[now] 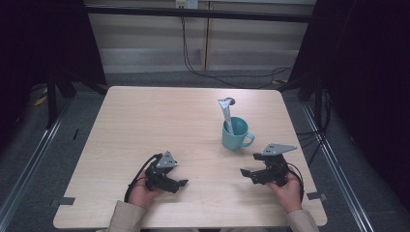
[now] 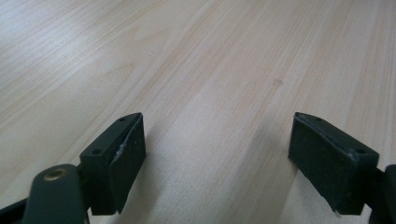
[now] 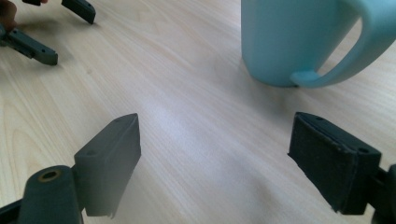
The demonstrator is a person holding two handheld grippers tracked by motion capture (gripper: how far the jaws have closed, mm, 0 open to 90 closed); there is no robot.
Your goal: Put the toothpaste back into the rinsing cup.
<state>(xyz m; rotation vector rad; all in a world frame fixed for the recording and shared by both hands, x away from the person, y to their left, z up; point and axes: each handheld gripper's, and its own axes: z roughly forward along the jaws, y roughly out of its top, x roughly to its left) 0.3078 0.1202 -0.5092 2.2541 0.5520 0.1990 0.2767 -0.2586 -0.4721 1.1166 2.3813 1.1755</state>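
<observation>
Just beyond right claw [image 3: 215, 158] (jaws apart): teal mug [image 3: 289, 37], tube [image 1: 226, 116] inside.

A teal ceramic mug [image 1: 235, 135] stands right of centre on the light wooden desk [image 1: 145, 121], a grey squeeze tube [image 1: 226, 113] upright in it. The left gripper [image 1: 181, 182] and right gripper [image 1: 245, 172] lie near the front edge, the right one just before the mug.

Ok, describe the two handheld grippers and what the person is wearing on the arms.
Both the left gripper and right gripper are black, each topped by a grey three-cornered plate, with flat rectangular padded jaws and a brass-coloured pivot screw. A black cable trails from each. The sleeves are beige.
</observation>
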